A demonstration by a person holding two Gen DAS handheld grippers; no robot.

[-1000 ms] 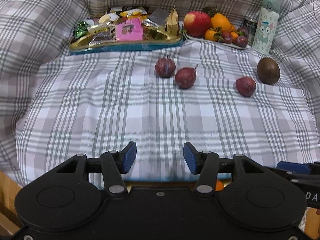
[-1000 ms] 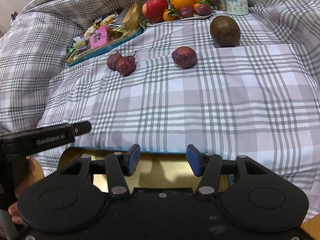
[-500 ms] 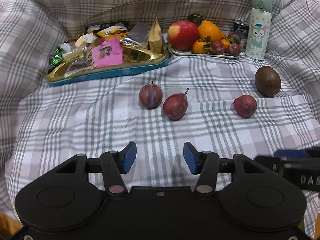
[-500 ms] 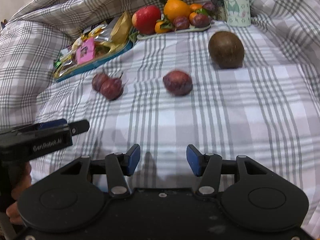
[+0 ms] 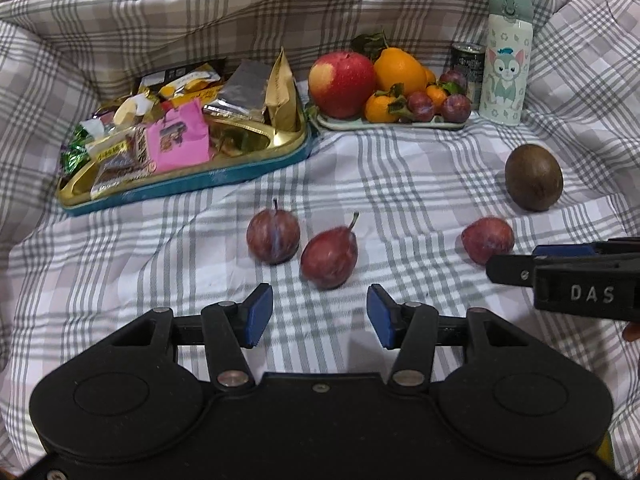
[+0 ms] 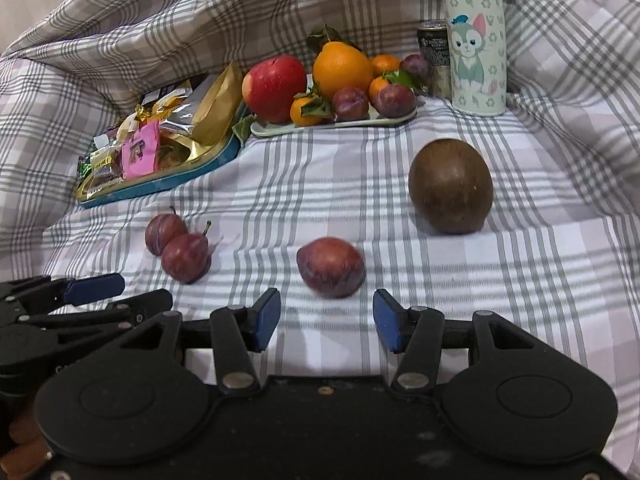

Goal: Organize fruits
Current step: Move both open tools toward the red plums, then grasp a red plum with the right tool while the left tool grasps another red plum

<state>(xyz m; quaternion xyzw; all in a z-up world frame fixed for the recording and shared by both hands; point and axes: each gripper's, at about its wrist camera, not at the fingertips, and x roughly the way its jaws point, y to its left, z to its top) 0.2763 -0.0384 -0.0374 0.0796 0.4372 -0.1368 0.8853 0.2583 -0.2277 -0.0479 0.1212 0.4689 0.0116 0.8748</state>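
"DAS" on right claw (image 5: 588,294)

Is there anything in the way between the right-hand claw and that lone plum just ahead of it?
No. In the right wrist view, only bare checked cloth lies between the open right gripper and the lone plum.

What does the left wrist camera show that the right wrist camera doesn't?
Only the left wrist view: the left gripper head-on, open behind the stemmed plum, and the snack tray's whole front rim.

Only the right wrist view: the right gripper head-on, open behind the lone plum.

Both: three loose plums, the brown fruit, the fruit plate, the cat bottle, the can and the plaid cloth.
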